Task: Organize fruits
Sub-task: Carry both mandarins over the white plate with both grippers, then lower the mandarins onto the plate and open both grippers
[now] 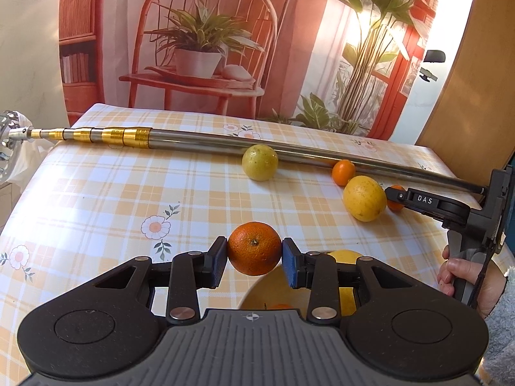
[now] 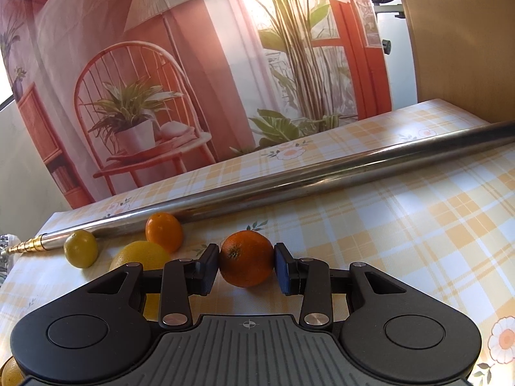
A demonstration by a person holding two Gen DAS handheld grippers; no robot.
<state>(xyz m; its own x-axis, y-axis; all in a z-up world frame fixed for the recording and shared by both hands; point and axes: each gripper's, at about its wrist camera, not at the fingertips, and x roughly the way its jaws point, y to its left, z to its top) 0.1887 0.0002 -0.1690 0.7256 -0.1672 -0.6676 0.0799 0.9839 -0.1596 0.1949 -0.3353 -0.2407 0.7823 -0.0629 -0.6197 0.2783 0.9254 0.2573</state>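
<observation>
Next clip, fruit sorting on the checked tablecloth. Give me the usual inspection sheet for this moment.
Surface: table under a yellow checked cloth with flower prints.
Job's things: orange between the left gripper's pads; second orange between the right gripper's pads; greenish-yellow fruit, large yellow fruit and small orange fruit loose on the cloth; another yellow fruit partly hidden behind the left gripper.
Clutter: telescopic metal pole lying across the table.
Grippers: left gripper shut on its orange; right gripper shut on its orange.
Cables: nothing seen.
Surroundings: printed backdrop of chair and plants; wooden panel at right.
</observation>
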